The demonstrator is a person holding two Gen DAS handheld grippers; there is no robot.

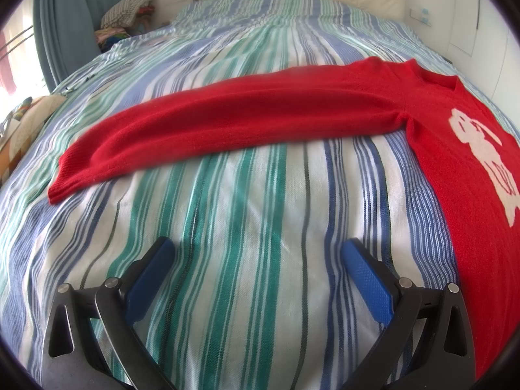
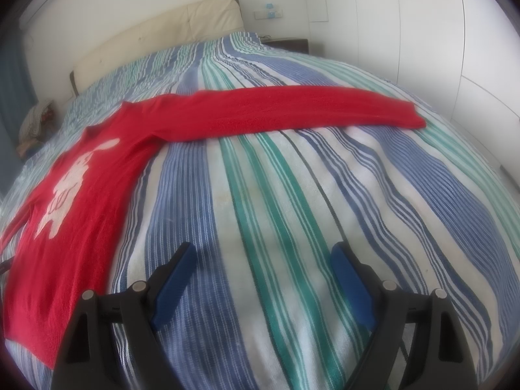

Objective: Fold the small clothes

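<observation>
Spread flat on the striped bedspread (image 1: 247, 201), the red sweater (image 1: 455, 149) lies face up with both sleeves stretched straight out to the sides. Its chest carries a white figure (image 1: 484, 156), seen at the right edge of the left wrist view and at the left in the right wrist view (image 2: 70, 178).

One sleeve (image 1: 227, 123) runs leftward across the bed in the left wrist view, its ribbed cuff (image 1: 61, 178) ending near the bed's left side. The other sleeve (image 2: 292, 110) runs rightward in the right wrist view, its cuff close to the bed's right edge.

Both grippers hover over bare bedspread on the near side of the sleeves, apart from the fabric. The left gripper (image 1: 258, 253) has its blue-padded fingers (image 1: 152, 279) spread wide and holds nothing. The right gripper (image 2: 263, 256) is likewise wide and empty, its left finger just beside the sweater's body.

At the far end stand a cream headboard (image 2: 169, 32) and, at the far left, a pile of clothes (image 1: 126, 16) beside a blue curtain (image 1: 74, 16). White wardrobe doors (image 2: 422, 32) line the right wall.
</observation>
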